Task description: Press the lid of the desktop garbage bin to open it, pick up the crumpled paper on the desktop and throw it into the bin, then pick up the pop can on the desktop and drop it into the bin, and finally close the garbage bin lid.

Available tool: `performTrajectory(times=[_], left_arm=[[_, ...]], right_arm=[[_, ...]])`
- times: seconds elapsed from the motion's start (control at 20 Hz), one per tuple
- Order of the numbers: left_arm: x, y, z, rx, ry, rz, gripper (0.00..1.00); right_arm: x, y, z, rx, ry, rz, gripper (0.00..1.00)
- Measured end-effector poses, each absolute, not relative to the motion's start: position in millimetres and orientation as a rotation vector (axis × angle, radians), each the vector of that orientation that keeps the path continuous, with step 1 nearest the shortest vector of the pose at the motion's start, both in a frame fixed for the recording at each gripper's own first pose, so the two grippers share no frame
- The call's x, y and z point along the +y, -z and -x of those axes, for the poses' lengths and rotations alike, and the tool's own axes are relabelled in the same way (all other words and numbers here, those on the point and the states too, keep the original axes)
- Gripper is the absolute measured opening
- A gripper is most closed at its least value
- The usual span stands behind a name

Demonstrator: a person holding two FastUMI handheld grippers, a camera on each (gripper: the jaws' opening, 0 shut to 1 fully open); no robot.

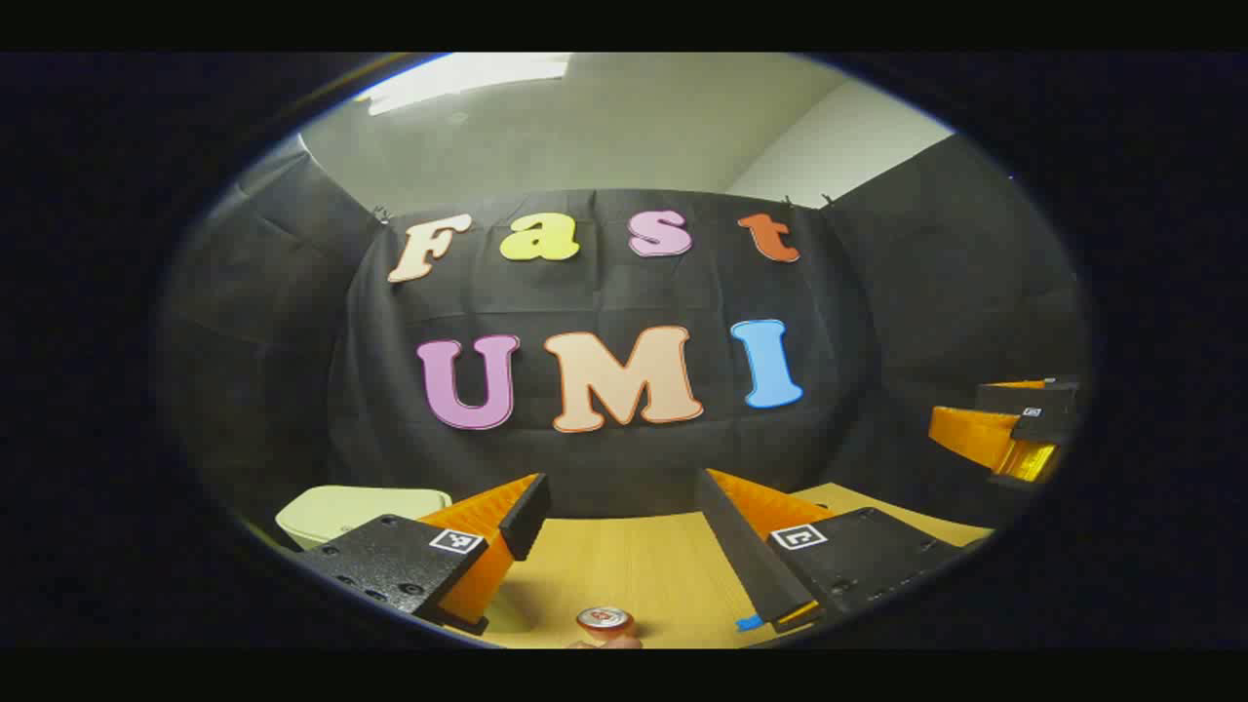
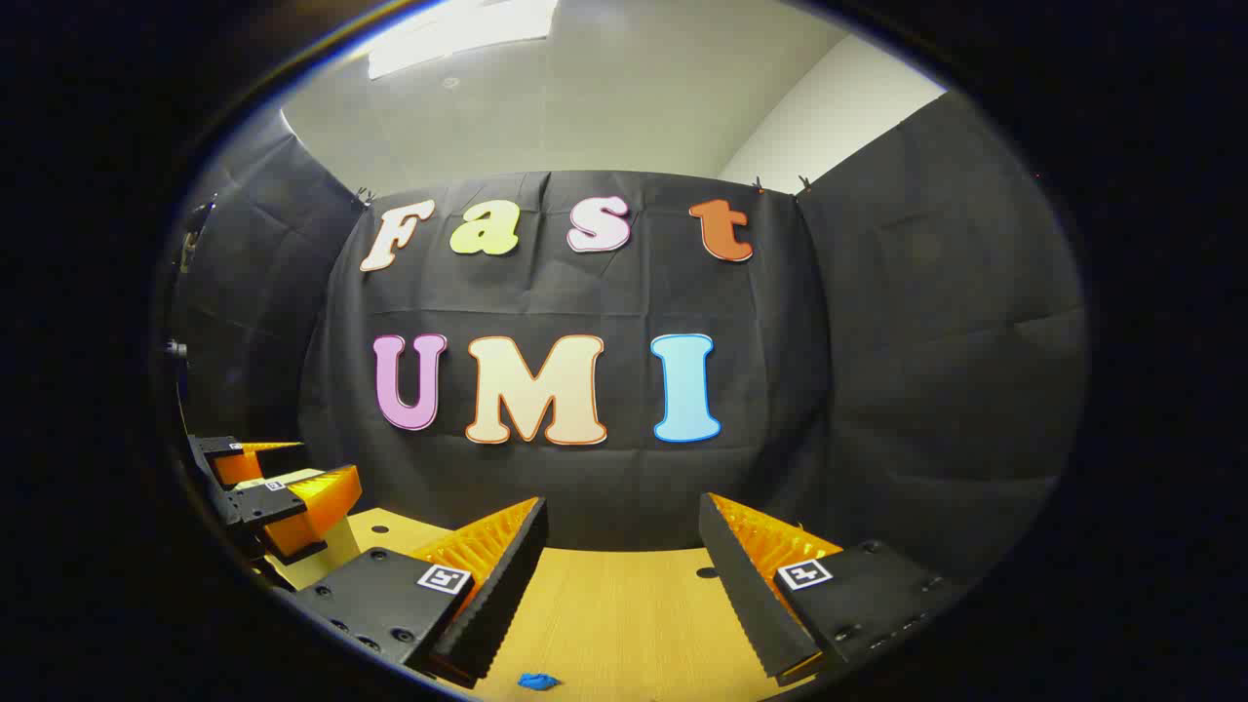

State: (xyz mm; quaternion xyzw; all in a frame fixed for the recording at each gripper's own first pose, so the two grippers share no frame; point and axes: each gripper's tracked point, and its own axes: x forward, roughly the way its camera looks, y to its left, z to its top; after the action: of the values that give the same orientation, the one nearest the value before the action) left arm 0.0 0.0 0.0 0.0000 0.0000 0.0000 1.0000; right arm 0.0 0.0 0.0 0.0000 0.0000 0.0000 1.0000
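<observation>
No wording can be read. Coded square tags (image 1: 455, 541) are carried at 5 and 7 o'clock on the left gripper (image 1: 621, 487) and right gripper (image 2: 621, 507); print on the pop can (image 1: 604, 620) is blurred.

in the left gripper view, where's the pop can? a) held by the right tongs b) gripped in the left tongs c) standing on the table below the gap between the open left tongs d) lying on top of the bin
c: the can stands upright on the wooden table, low between the spread fingers of the left tongs, which touch nothing; the bin sits apart at left.
</observation>
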Motion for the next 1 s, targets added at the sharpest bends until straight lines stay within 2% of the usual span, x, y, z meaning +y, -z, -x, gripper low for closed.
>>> performTrajectory(times=[0.05,0.55,0.65,1.0], left_arm=[[1,1,1,0.001,-0.007,0.0,0.93],[24,7,7,0.027,-0.081,0.003,0.91],[25,6,8,0.029,-0.084,-0.003,0.93],[33,0,10,0.011,-0.105,-0.015,0.91]], right_arm=[[0,-2,-1,-0.009,-0.006,-0.003,0.98],[36,4,-13,-0.008,-0.113,0.019,0.98],[38,4,-14,-0.007,-0.121,0.017,0.98],[42,3,-10,-0.012,-0.139,0.02,0.98]])
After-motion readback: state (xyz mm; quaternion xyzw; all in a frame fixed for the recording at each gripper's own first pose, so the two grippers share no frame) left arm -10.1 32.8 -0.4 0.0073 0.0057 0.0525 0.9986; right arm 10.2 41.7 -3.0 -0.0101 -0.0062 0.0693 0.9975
